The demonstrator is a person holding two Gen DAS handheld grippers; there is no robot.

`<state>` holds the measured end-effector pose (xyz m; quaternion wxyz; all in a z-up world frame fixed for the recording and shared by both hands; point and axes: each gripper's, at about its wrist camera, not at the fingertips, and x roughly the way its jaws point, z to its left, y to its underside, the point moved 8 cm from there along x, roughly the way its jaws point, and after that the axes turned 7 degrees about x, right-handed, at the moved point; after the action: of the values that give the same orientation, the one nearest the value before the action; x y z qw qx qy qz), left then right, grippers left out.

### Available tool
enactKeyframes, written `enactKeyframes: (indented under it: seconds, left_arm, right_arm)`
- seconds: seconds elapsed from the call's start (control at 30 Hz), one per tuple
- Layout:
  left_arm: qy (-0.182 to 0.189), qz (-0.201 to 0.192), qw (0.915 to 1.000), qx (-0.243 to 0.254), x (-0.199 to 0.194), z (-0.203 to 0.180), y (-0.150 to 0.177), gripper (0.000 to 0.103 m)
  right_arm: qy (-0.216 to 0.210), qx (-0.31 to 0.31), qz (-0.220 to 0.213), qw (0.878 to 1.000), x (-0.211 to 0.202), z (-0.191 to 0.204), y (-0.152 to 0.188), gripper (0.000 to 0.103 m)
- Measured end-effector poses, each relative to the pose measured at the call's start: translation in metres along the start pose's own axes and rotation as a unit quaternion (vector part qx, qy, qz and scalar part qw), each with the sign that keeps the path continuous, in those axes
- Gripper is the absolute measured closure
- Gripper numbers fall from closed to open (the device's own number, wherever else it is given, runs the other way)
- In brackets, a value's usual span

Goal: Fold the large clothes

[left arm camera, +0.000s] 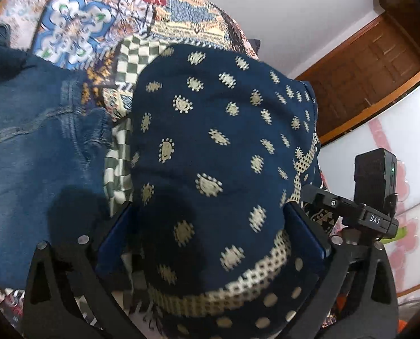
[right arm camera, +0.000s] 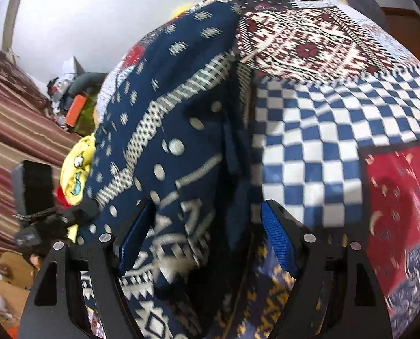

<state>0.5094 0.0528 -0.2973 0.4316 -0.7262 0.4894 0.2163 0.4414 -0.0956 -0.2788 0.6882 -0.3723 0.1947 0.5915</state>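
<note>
A navy garment [left arm camera: 218, 141] with cream motifs and a patterned border lies folded on the patchwork bedspread [left arm camera: 102, 28]. My left gripper [left arm camera: 210, 226] is open, its blue-padded fingers [left arm camera: 306, 231] set on either side of the garment's near edge. The same garment shows in the right wrist view [right arm camera: 167, 147], its edge running between the fingers of my right gripper [right arm camera: 207, 231], which is open with the cloth close to the left pad. The right gripper's body shows at the left view's right edge [left arm camera: 374, 197].
Blue jeans [left arm camera: 34, 141] lie on the bed to the left of the garment. The bedspread's blue-and-white checked patch [right arm camera: 323, 141] lies right of it. A wooden door [left arm camera: 374, 65], a striped curtain [right arm camera: 12, 130] and a yellow toy [right arm camera: 77, 166] stand beyond the bed.
</note>
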Motion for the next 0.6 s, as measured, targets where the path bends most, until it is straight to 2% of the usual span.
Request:
enactKeyframes:
  seconds: [0.13, 0.2, 0.23, 0.27, 0.33, 0.37, 0.43, 0.5, 0.6]
  left_arm:
    - [0.022, 0.004, 0.9996, -0.017, 0.008, 0.005, -0.002, 0.0]
    - [0.025, 0.002, 0.9994, -0.024, 0.009, 0.007, 0.0, 0.0]
    - [0.024, 0.001, 0.9994, -0.026, 0.009, 0.006, 0.0, 0.0]
    - [0.019, -0.001, 0.9996, -0.023, 0.008, 0.003, 0.0, 0.004]
    - [0.008, -0.006, 0.9999, -0.008, 0.0, -0.002, 0.002, 0.013]
    - [0.003, -0.008, 1.0, -0.001, -0.005, -0.004, 0.003, 0.02]
    - [-0.006, -0.011, 0.9998, 0.015, -0.015, -0.013, 0.003, 0.03]
    - [-0.014, -0.019, 0.9992, 0.031, -0.03, -0.023, 0.004, 0.04]
    - [-0.016, -0.035, 0.9984, 0.041, -0.055, -0.03, 0.001, 0.044]
  right_arm:
    - [-0.022, -0.01, 0.007, 1.0, 0.01, 0.014, 0.0, 0.033]
    - [-0.016, -0.01, 0.004, 1.0, 0.013, 0.019, 0.0, 0.033]
    - [-0.014, -0.011, 0.001, 1.0, 0.013, 0.021, 0.001, 0.039]
    - [-0.017, -0.011, 0.002, 1.0, 0.012, 0.024, 0.001, 0.044]
    - [-0.033, -0.001, 0.002, 0.999, 0.012, 0.028, 0.001, 0.063]
    - [-0.044, 0.003, 0.002, 0.999, 0.011, 0.03, 0.0, 0.066]
    - [-0.054, 0.003, 0.002, 0.999, 0.005, 0.036, 0.002, 0.071]
    - [-0.047, -0.012, -0.001, 0.999, 0.0, 0.048, 0.004, 0.073]
    - [-0.042, -0.032, -0.009, 0.999, -0.006, 0.072, 0.004, 0.075]
